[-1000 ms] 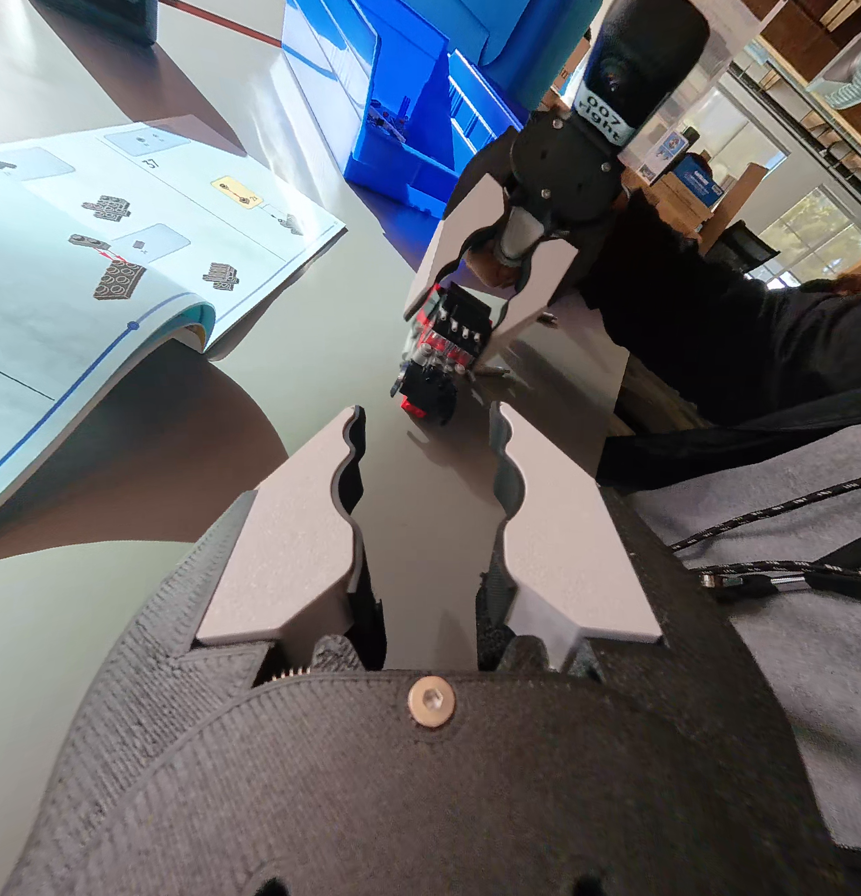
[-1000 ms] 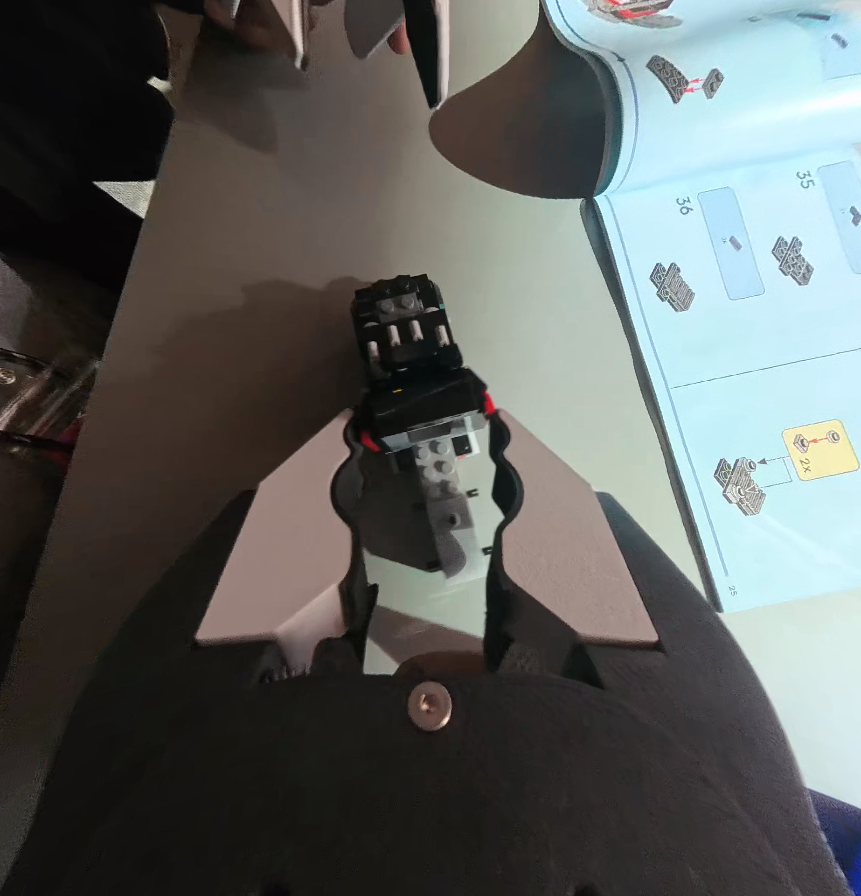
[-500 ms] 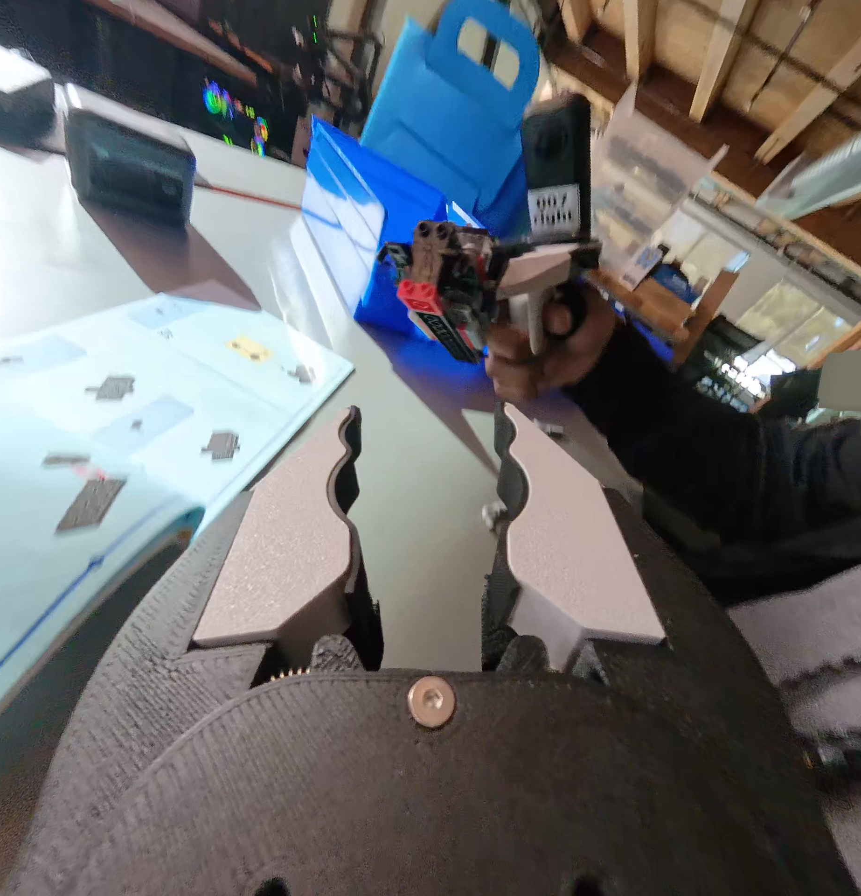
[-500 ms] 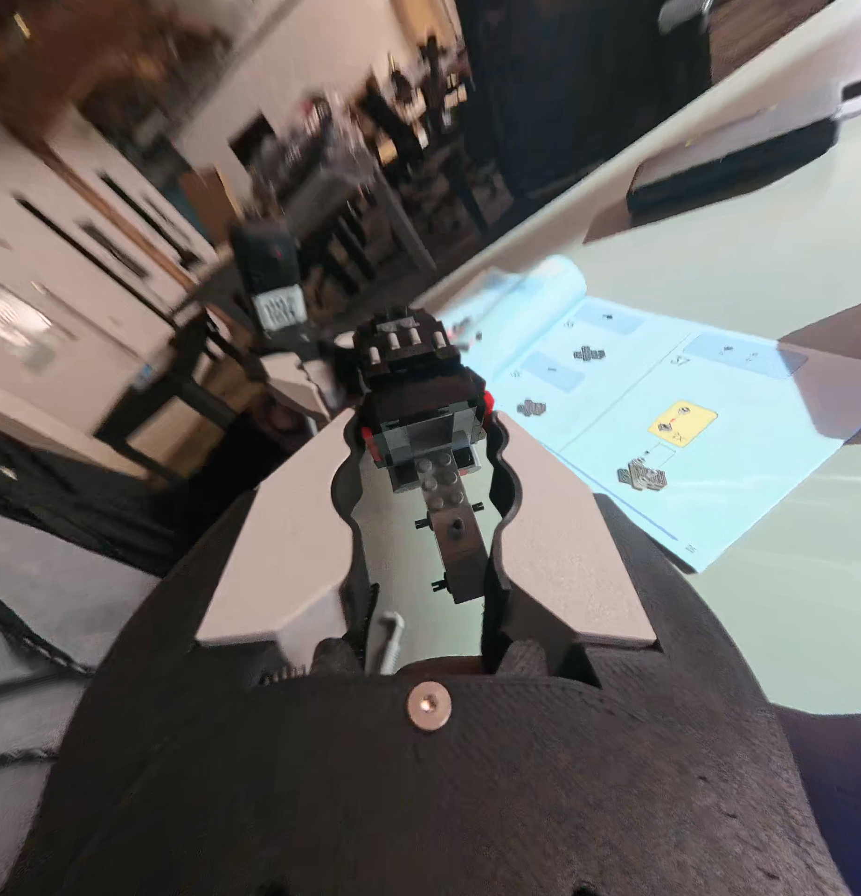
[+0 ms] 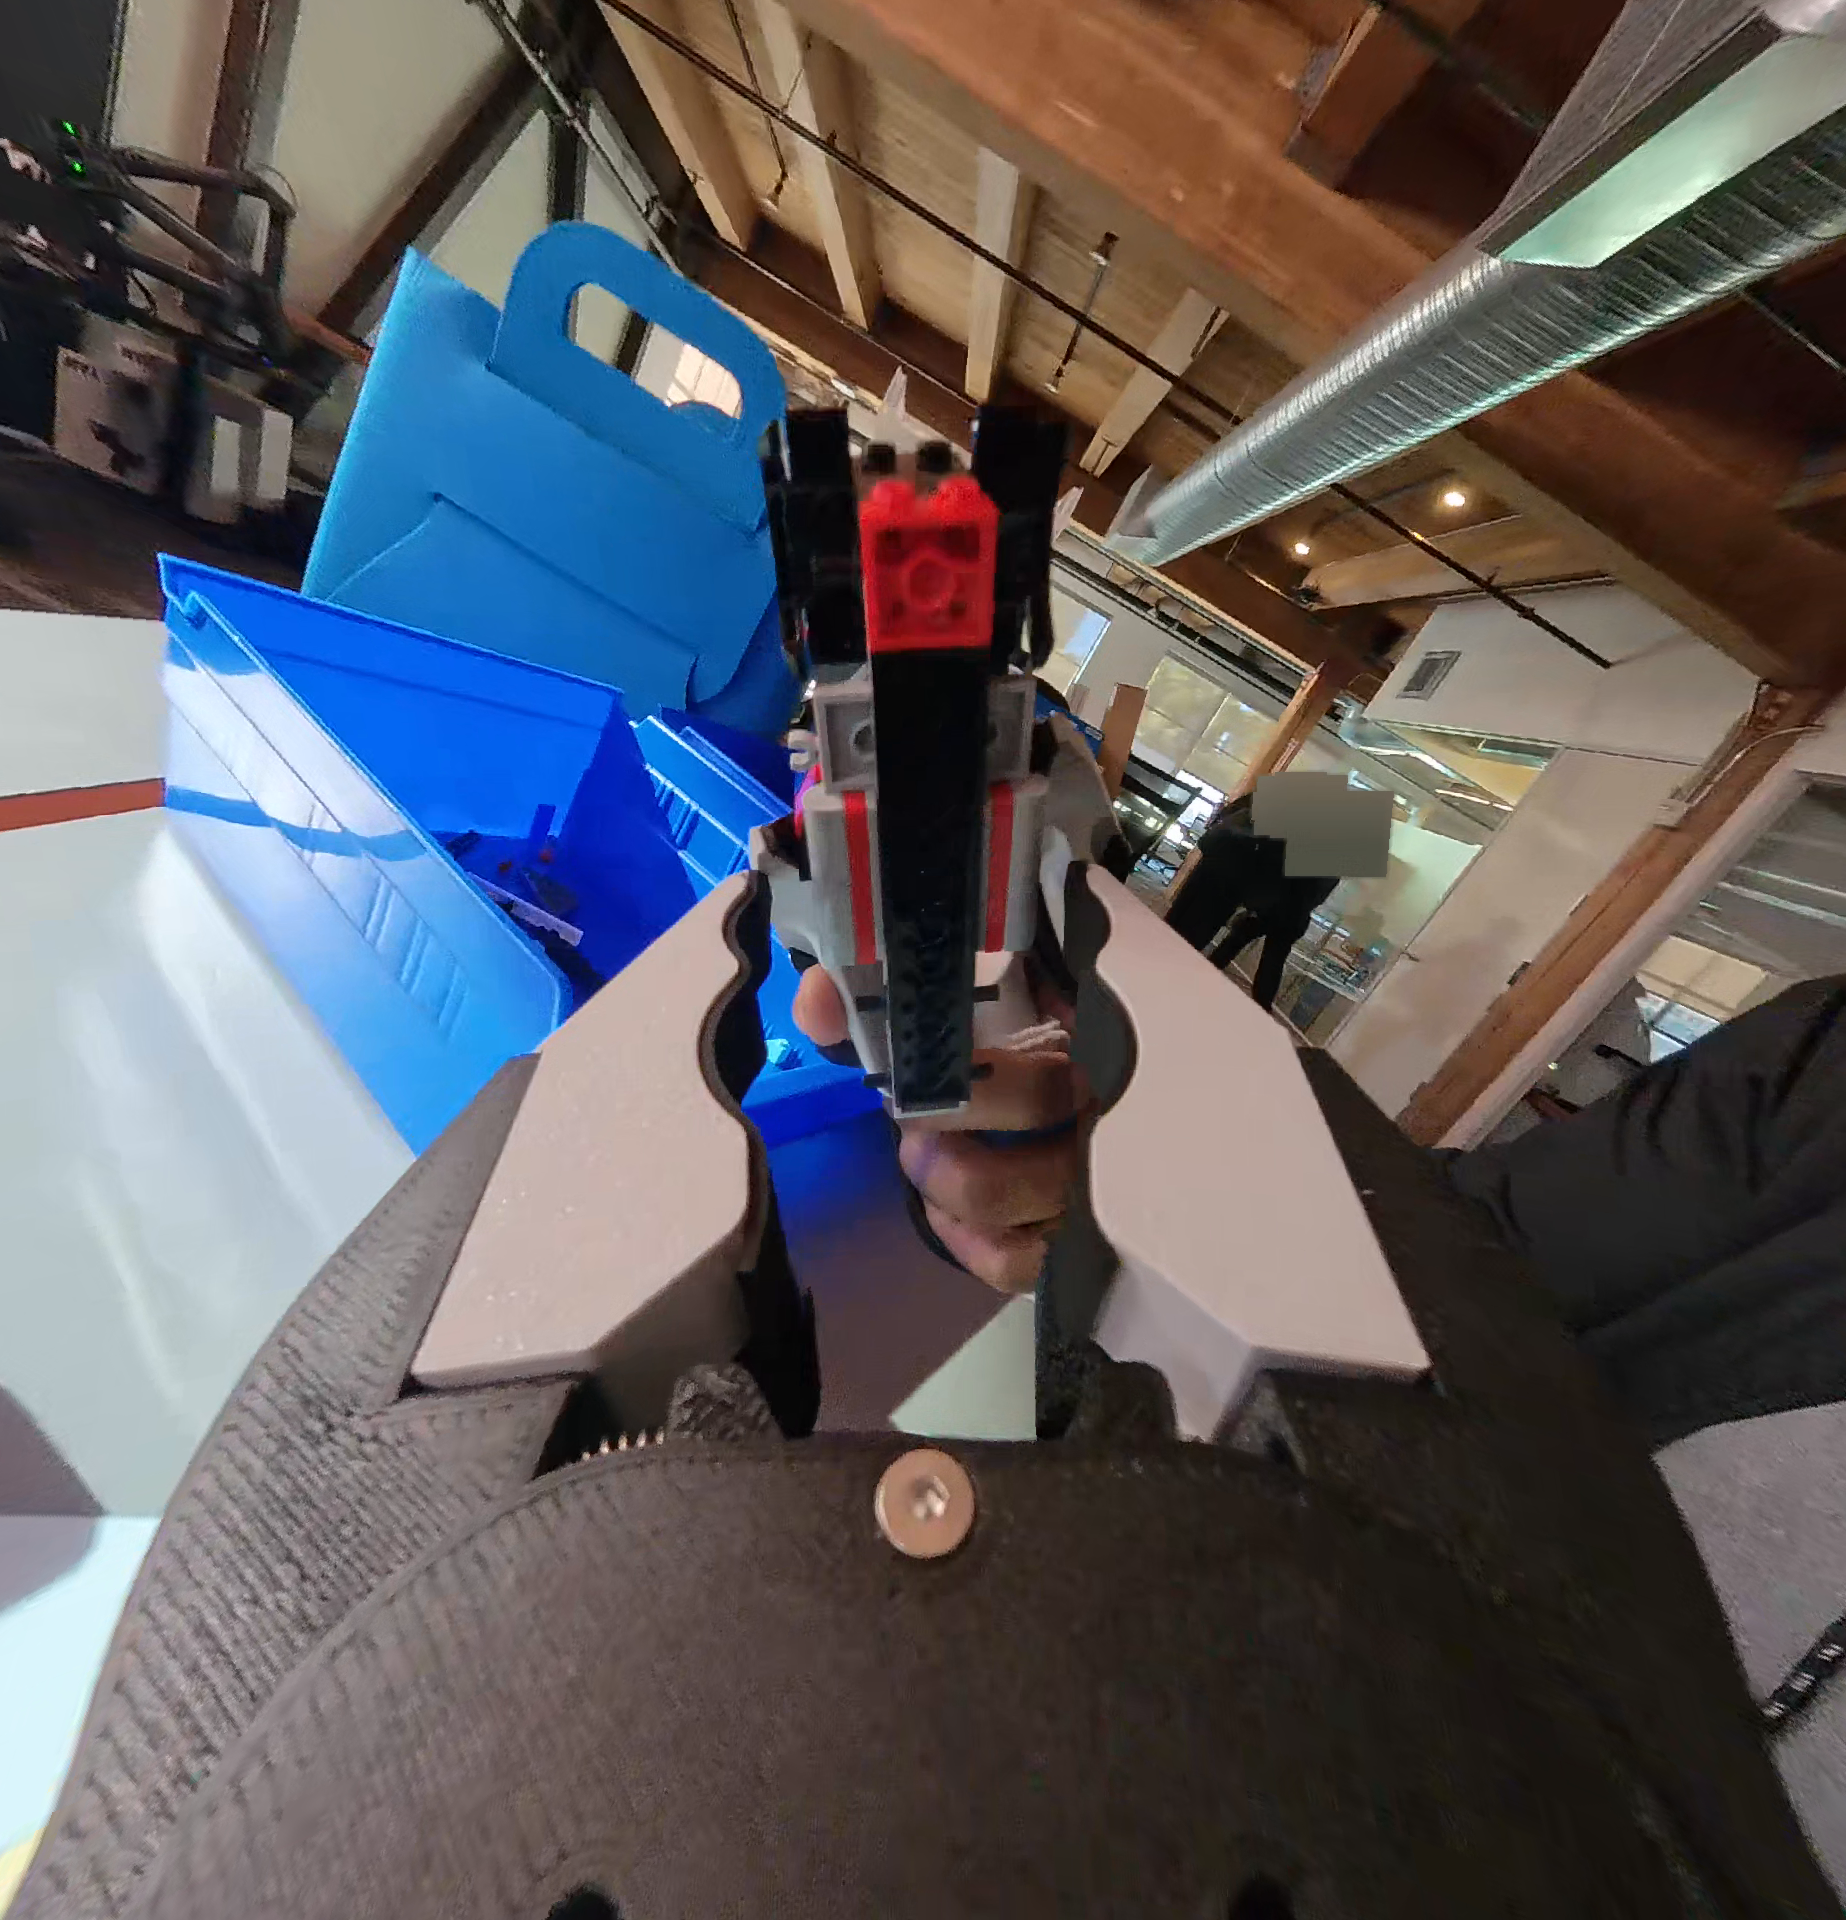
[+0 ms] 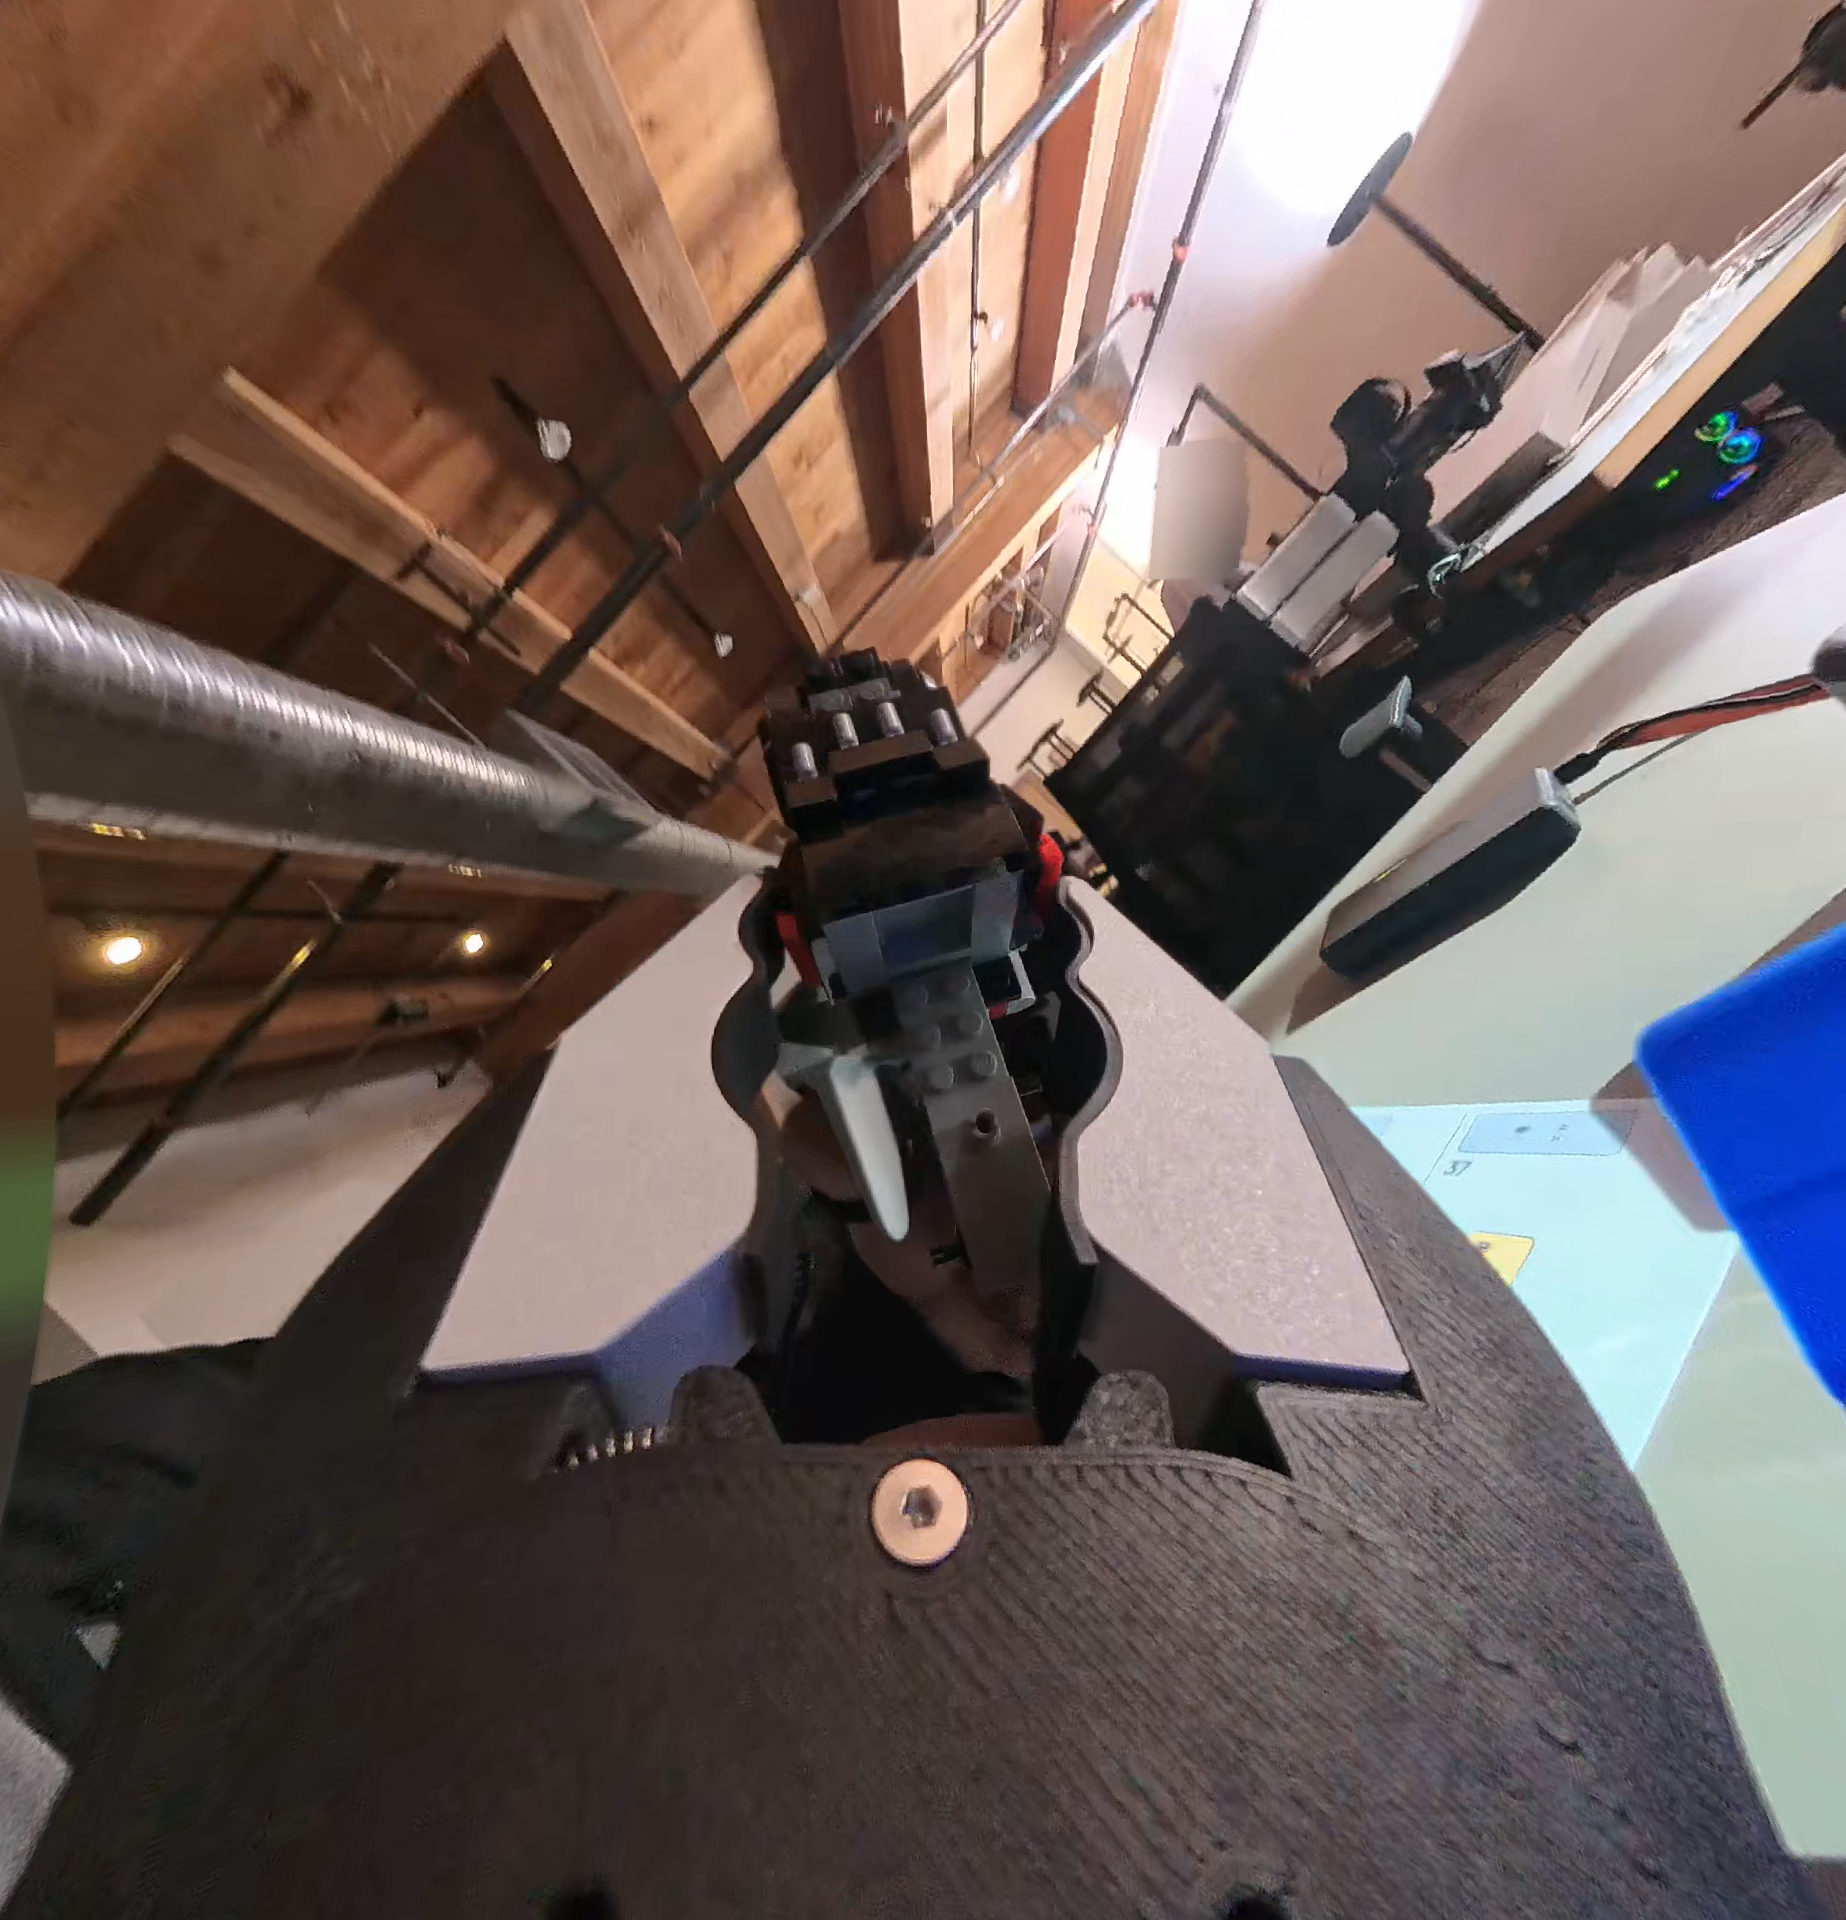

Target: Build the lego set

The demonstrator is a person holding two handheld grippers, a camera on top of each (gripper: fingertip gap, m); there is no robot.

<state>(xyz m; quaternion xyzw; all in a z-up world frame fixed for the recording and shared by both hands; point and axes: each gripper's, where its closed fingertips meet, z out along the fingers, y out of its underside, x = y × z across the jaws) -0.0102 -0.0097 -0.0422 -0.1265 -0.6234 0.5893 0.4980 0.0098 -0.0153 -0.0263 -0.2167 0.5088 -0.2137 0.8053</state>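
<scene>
The lego model [image 5: 924,831] is black, grey and red, with a long black plate and a red brick facing the left wrist view. My right gripper [image 6: 914,914] is shut on the model [image 6: 898,831] and holds it high in the air, tilted toward the ceiling. My left gripper [image 5: 919,904] is open, and the model shows between its fingertips. I cannot tell whether the fingers touch it. The right gripper is mostly hidden behind the model there, with only the hand [image 5: 981,1195] that holds it showing.
Blue bins [image 5: 399,790] and a blue carrier with a handle [image 5: 586,436] stand on the pale table [image 5: 119,1039]. The open instruction booklet [image 6: 1521,1247], a black device with a cable [image 6: 1449,883] and a blue bin [image 6: 1781,1122] lie on the right. A person [image 5: 1262,914] stands far back.
The right gripper lifted the model off the table and swung it up in front of the left gripper. Both grippers tilted upward. The left stayed open, and the model now sits between its tips.
</scene>
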